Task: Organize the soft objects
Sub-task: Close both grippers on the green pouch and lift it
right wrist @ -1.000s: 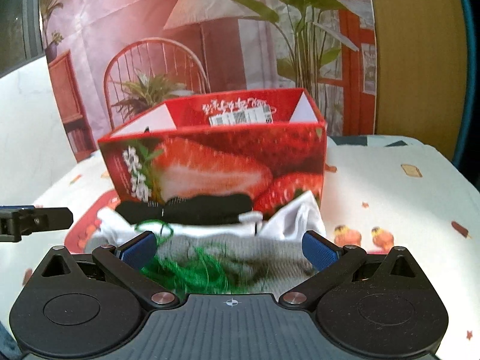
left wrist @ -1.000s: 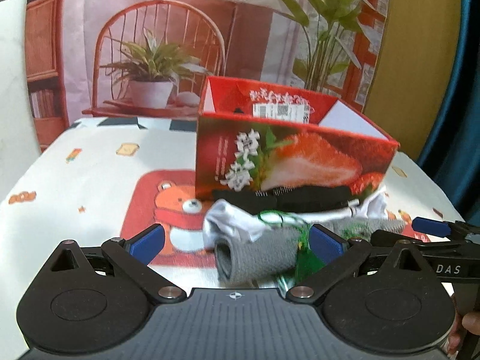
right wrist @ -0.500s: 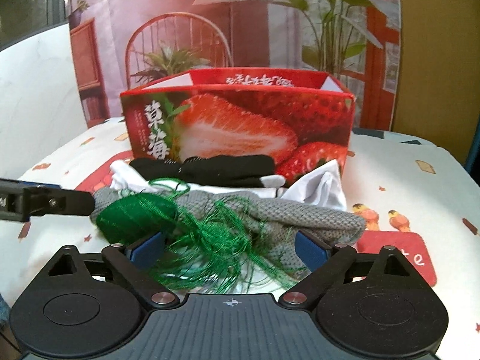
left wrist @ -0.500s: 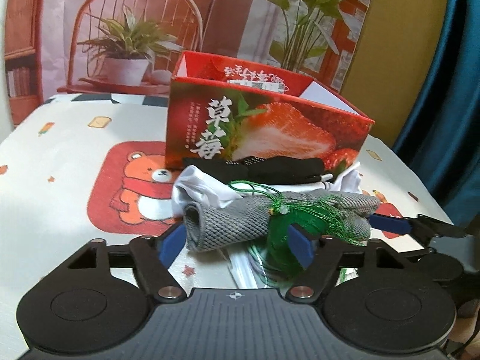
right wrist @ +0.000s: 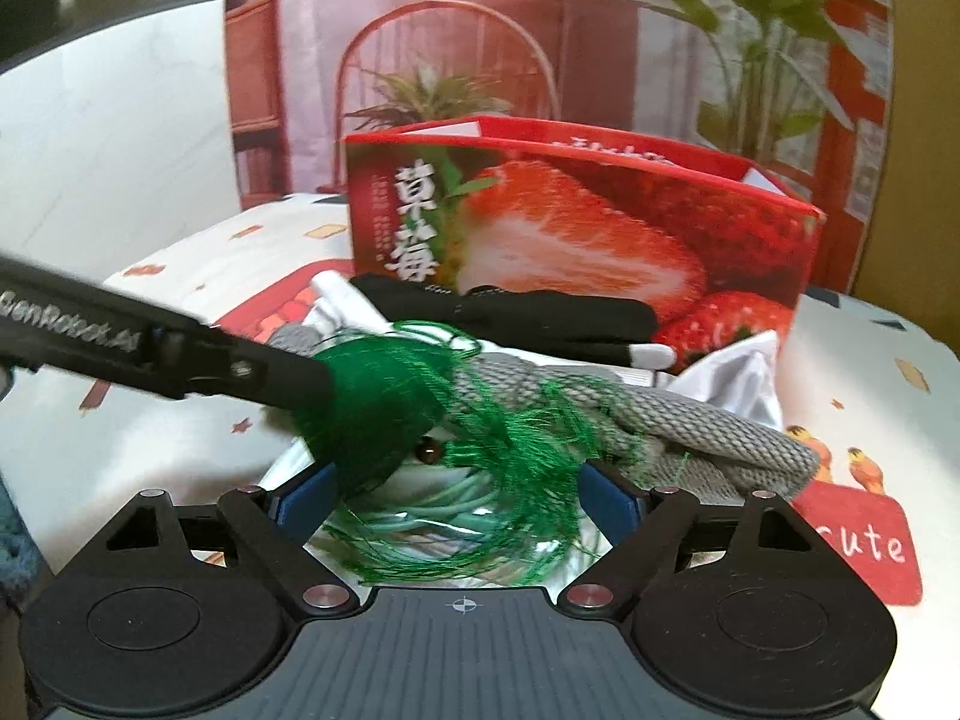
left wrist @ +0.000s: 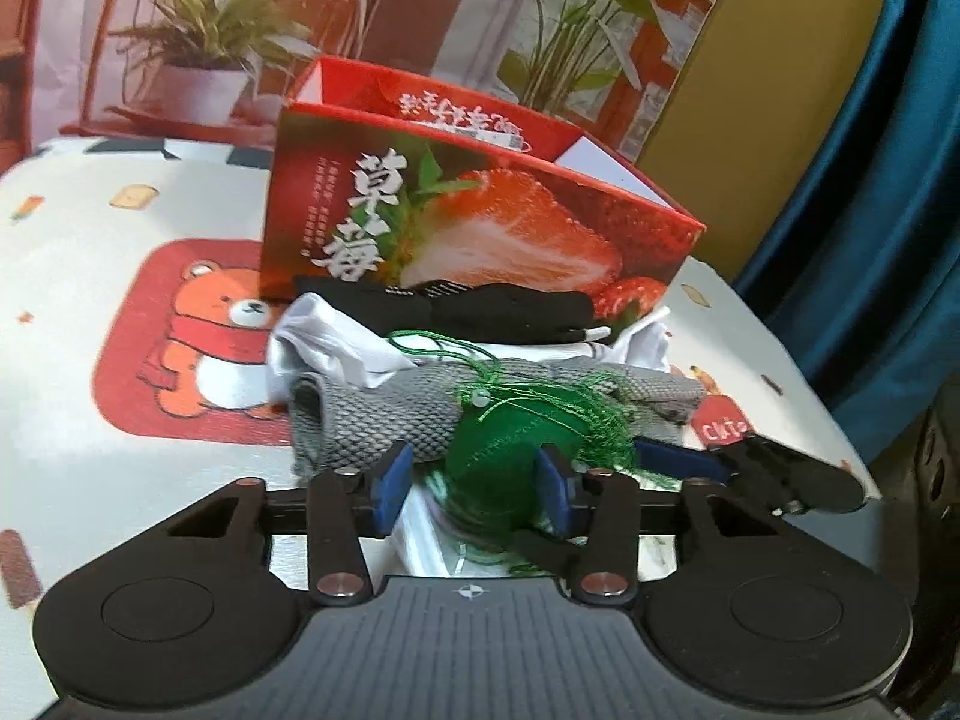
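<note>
Right now the left gripper (left wrist: 474,489) is closing around the green tasselled pouch (left wrist: 516,450), its blue pads (left wrist: 555,489) sitting on either side of the round body, though whether both are actually pressing it I cannot tell. The right gripper (right wrist: 462,489) is hanging spread wide and holding nothing, with the pouch's loose fringe (right wrist: 528,468) trailing between its fingers. The pouch is lying at the near edge of a heap of soft things, a grey knitted cloth (left wrist: 384,420), white fabric (left wrist: 336,342) and a black glove (left wrist: 498,309), all piled in front of the open strawberry box (left wrist: 480,228) on the printed tablecloth (left wrist: 120,228). Judging by its look, the pouch is light and squashy, so it should give under pressure; the fringe and thin cord (left wrist: 444,348) are likely to snag on the knit. Taking it by the firm round body, not the threads, seems the safer hold.
</note>
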Motion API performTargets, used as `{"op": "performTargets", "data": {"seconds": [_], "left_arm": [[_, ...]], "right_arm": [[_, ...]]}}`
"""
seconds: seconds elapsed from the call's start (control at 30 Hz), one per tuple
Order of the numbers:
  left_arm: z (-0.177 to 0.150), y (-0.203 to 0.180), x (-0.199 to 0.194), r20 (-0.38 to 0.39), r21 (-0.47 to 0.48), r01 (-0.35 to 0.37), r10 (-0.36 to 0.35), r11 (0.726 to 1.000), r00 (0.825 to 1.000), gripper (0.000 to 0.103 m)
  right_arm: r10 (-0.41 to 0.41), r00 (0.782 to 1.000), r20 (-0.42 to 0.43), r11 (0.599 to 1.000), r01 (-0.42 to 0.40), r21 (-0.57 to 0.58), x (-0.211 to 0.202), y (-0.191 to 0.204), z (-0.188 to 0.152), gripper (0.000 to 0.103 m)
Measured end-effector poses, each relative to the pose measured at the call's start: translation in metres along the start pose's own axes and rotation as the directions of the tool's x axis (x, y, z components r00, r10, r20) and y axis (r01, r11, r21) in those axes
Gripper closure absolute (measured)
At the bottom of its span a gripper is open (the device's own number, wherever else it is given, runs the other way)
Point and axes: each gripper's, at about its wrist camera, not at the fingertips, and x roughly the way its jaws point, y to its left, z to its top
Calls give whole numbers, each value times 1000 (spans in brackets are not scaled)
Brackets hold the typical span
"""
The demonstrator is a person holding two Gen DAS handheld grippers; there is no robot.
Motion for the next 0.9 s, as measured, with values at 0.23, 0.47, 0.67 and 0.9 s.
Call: {"op": "performTargets", "data": {"seconds": [0.23, 0.47, 0.67, 0.9], "left_arm": [[3, -2, 14, -29, -16, 71, -72, 997, 997, 63], [8, -2, 20, -36, -29, 88, -89, 996, 995, 67], [27, -10, 4, 28, -13, 105, -104, 994, 994, 67], [76, -28, -24, 147, 52, 91, -98, 995, 984, 67]], "right_arm": [[37, 999, 4, 998, -37, -41, 12, 9, 8, 33], [55, 998, 2, 998, -55, -9, 19, 5, 15, 48], [58, 997, 47, 998, -58, -1, 6, 1, 29, 49], [62, 984, 167, 998, -58, -29, -16, -8, 82, 49]]}}
